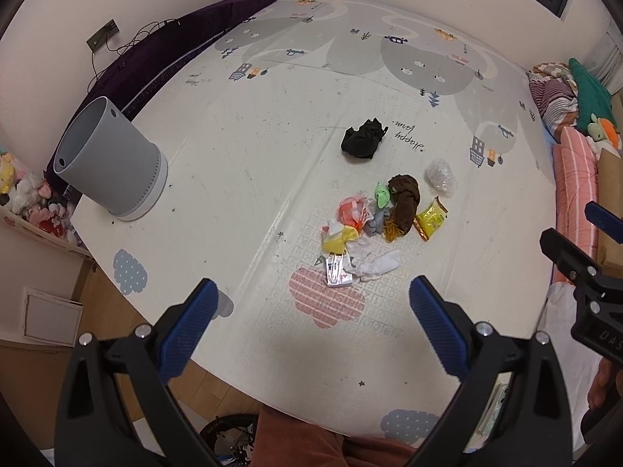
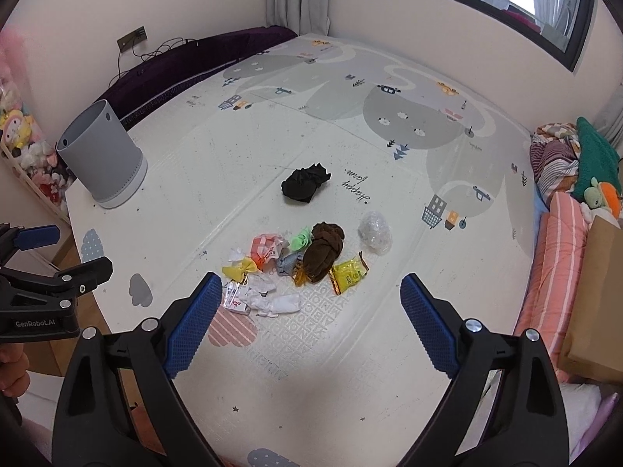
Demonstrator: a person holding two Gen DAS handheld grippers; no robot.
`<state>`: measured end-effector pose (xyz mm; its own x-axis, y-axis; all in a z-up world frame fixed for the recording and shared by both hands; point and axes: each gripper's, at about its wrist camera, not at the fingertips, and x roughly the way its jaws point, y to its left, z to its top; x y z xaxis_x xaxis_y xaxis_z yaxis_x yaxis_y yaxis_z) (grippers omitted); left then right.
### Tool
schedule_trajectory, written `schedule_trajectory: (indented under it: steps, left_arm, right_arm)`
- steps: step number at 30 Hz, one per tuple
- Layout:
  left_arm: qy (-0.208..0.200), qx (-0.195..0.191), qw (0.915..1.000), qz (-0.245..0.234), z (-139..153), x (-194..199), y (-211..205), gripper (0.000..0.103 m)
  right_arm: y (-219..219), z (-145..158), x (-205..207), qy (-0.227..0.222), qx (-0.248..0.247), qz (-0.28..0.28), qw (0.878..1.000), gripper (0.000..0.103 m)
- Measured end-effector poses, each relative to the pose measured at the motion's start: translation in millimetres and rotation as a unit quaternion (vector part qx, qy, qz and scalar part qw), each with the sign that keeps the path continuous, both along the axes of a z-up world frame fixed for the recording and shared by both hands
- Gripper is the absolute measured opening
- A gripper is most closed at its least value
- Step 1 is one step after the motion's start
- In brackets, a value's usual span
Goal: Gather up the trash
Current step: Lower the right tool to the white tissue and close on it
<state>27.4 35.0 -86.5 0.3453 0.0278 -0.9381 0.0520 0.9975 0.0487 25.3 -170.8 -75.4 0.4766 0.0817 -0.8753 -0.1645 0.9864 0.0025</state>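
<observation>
You had the play mat (image 1: pixel 241 148) spread across the whole work area, with the grey bin (image 1: pixel 107 163) standing upright on its left side, mouth open, well apart from the litter. The trash pile (image 1: pixel 373 229) lay near the middle of the mat: a brown cloth wad (image 1: pixel 405 202), a yellow snack packet (image 1: pixel 431 220), white crumpled tissue (image 1: pixel 375 264), an orange-and-white wrapper (image 1: pixel 352 210), a small foil packet (image 1: pixel 338 272), and a green scrap (image 1: pixel 382 194), most of them touching or overlapping. A black cloth bundle (image 1: pixel 364 138) sat apart beyond the pile, and a clear plastic ball (image 1: pixel 441 176) just beside the brown wad.

In my judgement, no item had yet been lifted, so the step in hand was the first pick. It would have been done well by taking an outlying, separate piece first, such as the foil packet or the tissue at the near edge, so that the fingers closed on one item rather than dragging the heap. Thin flat wrappers would likely have slipped; you should have pinched at a raised crease.

Your left gripper (image 1: pixel 311 315) hovered above the near edge of the mat, jaws spread wide and holding nothing, pointed at the pile. Your right gripper (image 2: pixel 311 307) was held likewise, jaws wide apart and empty, its left finger (image 2: pixel 194 319) over the near edge of the tissue in the right wrist view. The two grippers were level and side by side.
</observation>
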Motion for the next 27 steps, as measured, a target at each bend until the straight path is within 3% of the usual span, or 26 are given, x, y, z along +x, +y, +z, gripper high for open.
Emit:
schedule_trajectory:
  steps: [7,12,27]
  left_arm:
    - [0.022,-0.005,0.9997,-0.007,-51.6,30.0,8.5,0.098]
    - [0.042,-0.011,0.999,-0.007,-94.9,44.2,16.4,0.098]
    - [0.108,-0.029,0.9937,0.007,-248.0,52.9,41.3,0.098]
  right_arm:
    - [4.5,-63.7,29.7,0.015,-0.021,0.004,1.0,0.079]
    - [19.5,-116.3,42.6,0.052,-0.011,0.017,0.998,0.079]
    - [63.6,-312.8,71.0,0.113,-0.009,0.045,0.993,0.078]
